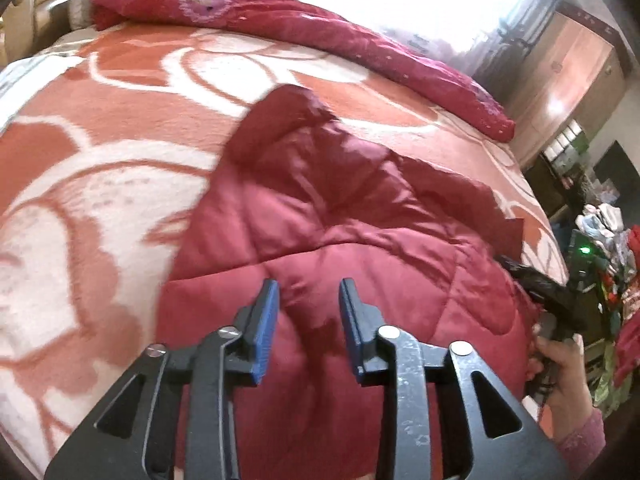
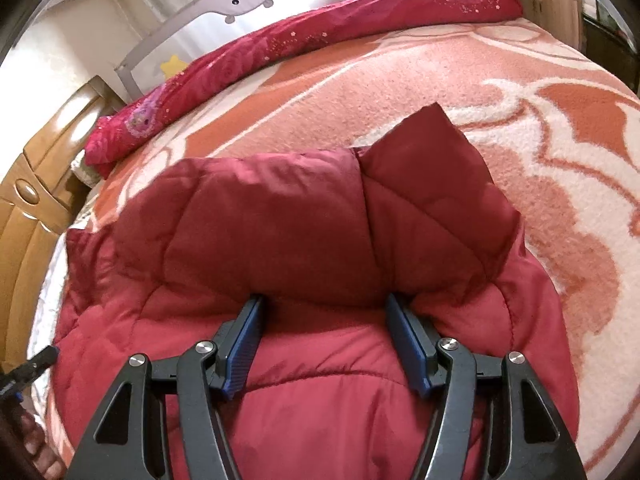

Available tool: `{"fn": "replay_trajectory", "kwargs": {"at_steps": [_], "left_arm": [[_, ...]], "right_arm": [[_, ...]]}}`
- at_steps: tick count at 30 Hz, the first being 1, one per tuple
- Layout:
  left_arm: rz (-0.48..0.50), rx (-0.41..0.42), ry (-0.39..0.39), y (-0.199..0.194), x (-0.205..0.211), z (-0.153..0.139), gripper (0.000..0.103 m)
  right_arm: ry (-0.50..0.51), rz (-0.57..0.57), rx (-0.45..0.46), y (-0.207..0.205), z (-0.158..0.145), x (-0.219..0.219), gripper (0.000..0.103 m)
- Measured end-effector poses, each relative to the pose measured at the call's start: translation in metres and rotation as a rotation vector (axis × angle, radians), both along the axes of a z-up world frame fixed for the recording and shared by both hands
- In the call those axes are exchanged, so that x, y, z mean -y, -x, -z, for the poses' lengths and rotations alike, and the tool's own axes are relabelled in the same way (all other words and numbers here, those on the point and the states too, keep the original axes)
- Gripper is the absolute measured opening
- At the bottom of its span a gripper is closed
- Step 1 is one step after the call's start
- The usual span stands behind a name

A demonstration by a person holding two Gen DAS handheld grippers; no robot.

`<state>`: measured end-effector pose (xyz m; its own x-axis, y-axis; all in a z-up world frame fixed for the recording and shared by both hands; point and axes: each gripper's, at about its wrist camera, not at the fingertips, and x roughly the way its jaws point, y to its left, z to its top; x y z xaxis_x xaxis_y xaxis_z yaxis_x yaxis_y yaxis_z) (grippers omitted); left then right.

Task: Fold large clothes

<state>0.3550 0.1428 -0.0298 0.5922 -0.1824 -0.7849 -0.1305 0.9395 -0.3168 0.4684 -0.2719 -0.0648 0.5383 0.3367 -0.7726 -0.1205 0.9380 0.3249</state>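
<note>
Quilted red jacket (image 2: 280, 240) lies spread on the bed, on the orange-and-white floral blanket (image 1: 100, 160), with a padded flap already laid over its middle and a second piece doubled beside it, its corner pointing toward the far edge. We judge we are partway through the fold: some parts look turned in, while the body is not yet doubled over.

Our left gripper (image 1: 308, 320) hovers over the near part of the jacket, fingers spread and holding nothing. Our right gripper (image 2: 324, 336) sits at the edge of the folded flap, fingers wide apart; we cannot tell whether the tips touch the cloth.

Next, we think, each gripper must pinch a near edge and carry it over. A rolled pink quilt (image 1: 320, 36) lies well apart along the far side.
</note>
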Motion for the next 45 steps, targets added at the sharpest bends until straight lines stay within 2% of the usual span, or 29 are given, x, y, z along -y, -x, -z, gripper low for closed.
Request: {"fn": "replay_trajectory", "kwargs": {"at_steps": [2, 3, 4, 7, 11, 15, 19, 23, 27, 31, 33, 36, 39, 41, 42, 43, 44, 45], "left_arm": [[-0.019, 0.011, -0.016, 0.008, -0.010, -0.003, 0.050], [-0.027, 0.013, -0.022, 0.011, -0.014, -0.003, 0.061], [-0.037, 0.017, -0.026, 0.014, -0.019, -0.003, 0.065], [-0.042, 0.005, 0.000, 0.018, -0.031, 0.003, 0.065], [-0.038, -0.028, 0.057, 0.020, -0.045, 0.016, 0.065], [-0.018, -0.041, 0.080, 0.020, -0.051, 0.022, 0.065], [0.007, -0.055, 0.098, 0.016, -0.051, 0.029, 0.072], [0.016, -0.073, 0.151, 0.010, -0.054, 0.036, 0.072], [0.031, -0.089, 0.206, 0.003, -0.057, 0.044, 0.080], [0.064, -0.108, 0.253, -0.010, -0.054, 0.055, 0.084], [0.072, -0.118, 0.282, -0.018, -0.053, 0.060, 0.086], [0.080, -0.140, 0.316, -0.028, -0.050, 0.069, 0.087], [0.077, -0.137, 0.323, -0.030, -0.048, 0.072, 0.088], [0.082, -0.125, 0.307, -0.028, -0.045, 0.071, 0.086], [0.088, -0.117, 0.301, -0.027, -0.044, 0.069, 0.076], [0.092, -0.109, 0.293, -0.026, -0.042, 0.066, 0.069], [0.093, -0.105, 0.281, -0.024, -0.040, 0.063, 0.066], [0.092, -0.102, 0.279, -0.022, -0.039, 0.061, 0.059]], "right_arm": [[0.009, -0.011, 0.023, 0.013, -0.012, 0.003, 0.066], [0.011, -0.018, 0.033, 0.019, -0.017, 0.004, 0.071], [0.006, -0.024, 0.044, 0.026, -0.023, 0.007, 0.076], [-0.019, -0.036, 0.065, 0.047, -0.034, 0.017, 0.082], [-0.022, -0.040, 0.055, 0.067, -0.040, 0.037, 0.083], [-0.014, -0.008, 0.057, 0.081, -0.044, 0.061, 0.083], [-0.053, 0.034, 0.046, 0.085, -0.041, 0.092, 0.086], [-0.114, 0.074, 0.001, 0.079, -0.027, 0.115, 0.086], [-0.222, 0.073, -0.081, 0.068, -0.003, 0.128, 0.086], [-0.300, 0.047, -0.158, 0.054, 0.021, 0.128, 0.087], [-0.334, 0.039, -0.192, 0.045, 0.031, 0.125, 0.092], [-0.375, 0.028, -0.218, 0.037, 0.039, 0.120, 0.093], [-0.392, 0.022, -0.231, 0.032, 0.043, 0.116, 0.090], [-0.412, 0.003, -0.235, 0.031, 0.045, 0.113, 0.080], [-0.439, -0.011, -0.244, 0.031, 0.046, 0.112, 0.067], [-0.448, -0.010, -0.247, 0.031, 0.046, 0.111, 0.064], [-0.436, -0.016, -0.241, 0.031, 0.044, 0.109, 0.058], [-0.427, -0.026, -0.235, 0.033, 0.042, 0.107, 0.049]]}}
